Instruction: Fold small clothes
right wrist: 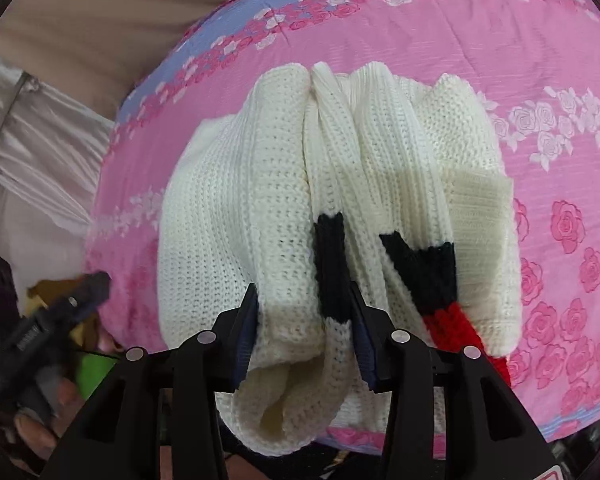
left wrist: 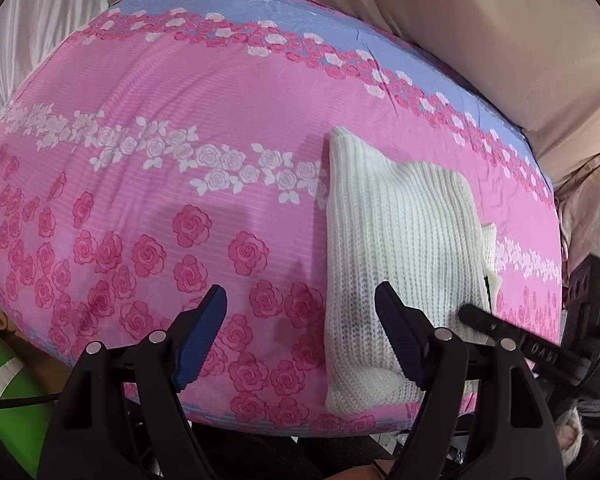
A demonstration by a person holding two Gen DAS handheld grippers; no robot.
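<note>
A cream knitted sweater lies folded in a long block on the pink rose-print bedcover, near its front edge. In the right wrist view the sweater shows black and red stripes and bunched folds. My right gripper stands open, with a thick fold of the sweater's near end filling the gap between its fingers. My left gripper is open just left of the sweater; its right finger hangs over the knit, its left finger over bare cover. The right gripper's finger shows at the sweater's right edge.
Beige and white cloth is draped behind and beside the bed. A green object sits at the lower left, below the bed's front edge. The left gripper and a hand appear at the left of the right wrist view.
</note>
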